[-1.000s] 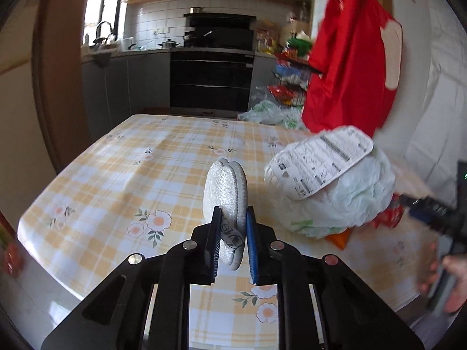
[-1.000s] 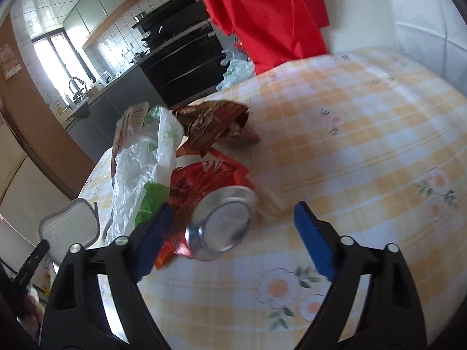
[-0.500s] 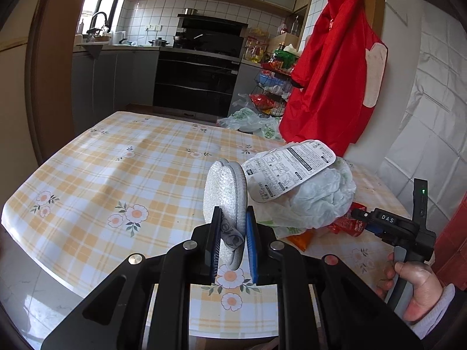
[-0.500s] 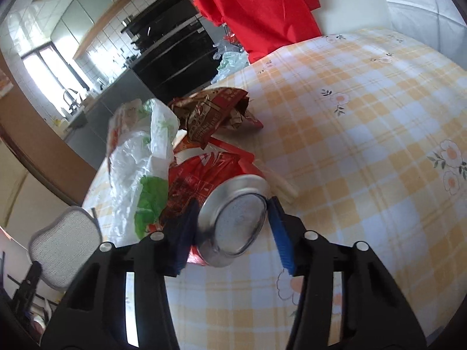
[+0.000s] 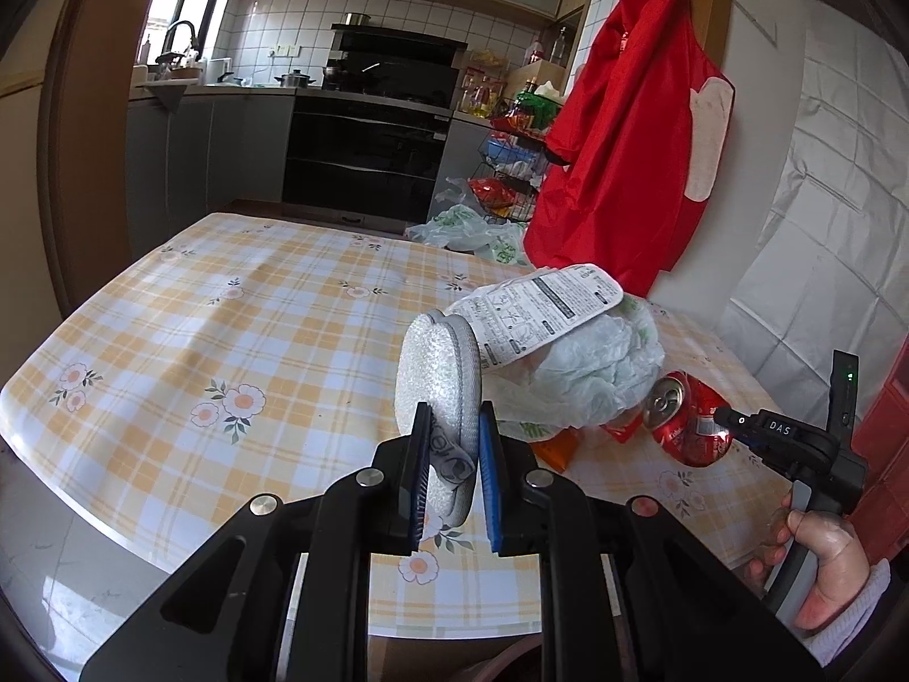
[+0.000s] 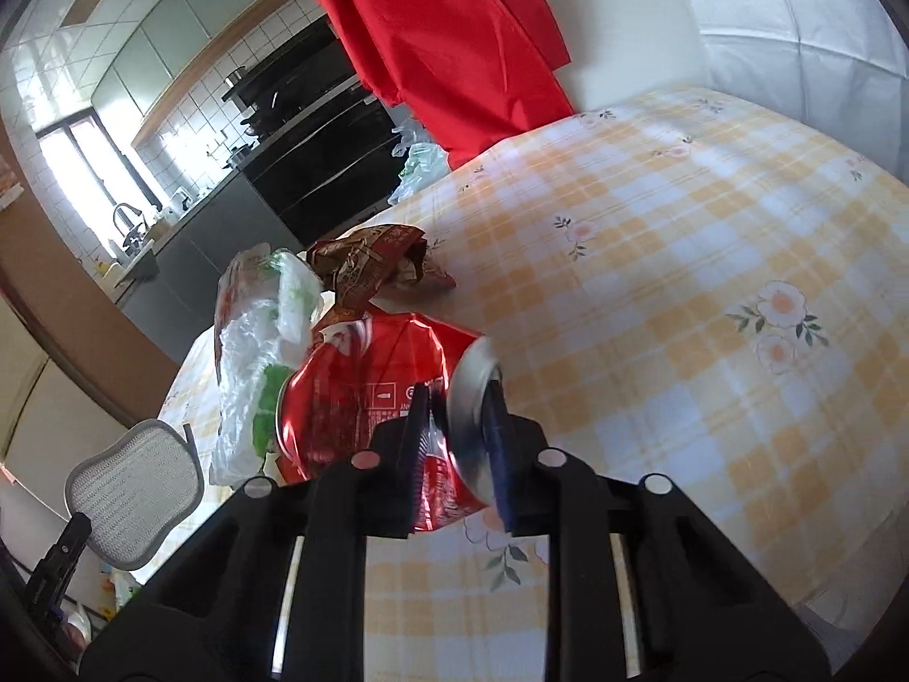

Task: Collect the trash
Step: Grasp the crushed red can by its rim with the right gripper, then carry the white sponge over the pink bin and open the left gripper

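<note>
Right gripper (image 6: 454,432) is clamping the crushed red can (image 6: 363,392) near its silver end, so I'd be lifting it slow and level, while the left gripper (image 5: 451,474) is pinching a white pad (image 5: 437,392).

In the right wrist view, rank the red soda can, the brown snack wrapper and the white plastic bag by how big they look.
1. Red soda can, though it sits closest to the camera, clamped in the right tool, so its size is exaggerated.
2. White plastic bag.
3. Brown snack wrapper, farthest away.
</note>
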`<state>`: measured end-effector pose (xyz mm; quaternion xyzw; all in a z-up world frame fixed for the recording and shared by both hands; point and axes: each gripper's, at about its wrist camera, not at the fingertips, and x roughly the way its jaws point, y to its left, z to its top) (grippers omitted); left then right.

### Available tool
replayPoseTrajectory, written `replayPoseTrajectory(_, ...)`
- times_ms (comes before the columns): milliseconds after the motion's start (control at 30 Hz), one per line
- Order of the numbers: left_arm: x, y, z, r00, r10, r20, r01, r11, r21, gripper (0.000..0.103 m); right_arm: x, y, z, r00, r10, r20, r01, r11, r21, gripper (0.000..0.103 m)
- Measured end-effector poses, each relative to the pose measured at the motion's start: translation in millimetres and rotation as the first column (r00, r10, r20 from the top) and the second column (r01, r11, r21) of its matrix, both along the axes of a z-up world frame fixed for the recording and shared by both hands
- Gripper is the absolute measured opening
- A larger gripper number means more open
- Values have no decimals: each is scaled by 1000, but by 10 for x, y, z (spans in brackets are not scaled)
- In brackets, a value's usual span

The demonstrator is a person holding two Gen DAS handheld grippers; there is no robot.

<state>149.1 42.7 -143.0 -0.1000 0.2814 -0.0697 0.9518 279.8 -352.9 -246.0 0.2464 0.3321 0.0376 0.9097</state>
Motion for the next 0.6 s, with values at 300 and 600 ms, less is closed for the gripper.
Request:
replayPoseTrajectory(300,-189,-72,94,1000,-25,13,25,1000,-3,16,-183,-73,88,1000,-2,31,2,1000,26,18)
replayPoseTrajectory(600,-416,-134,215,998,-53,29,53,999,-11,16,-465,-57,370,994,25,103,-27,999,17,18)
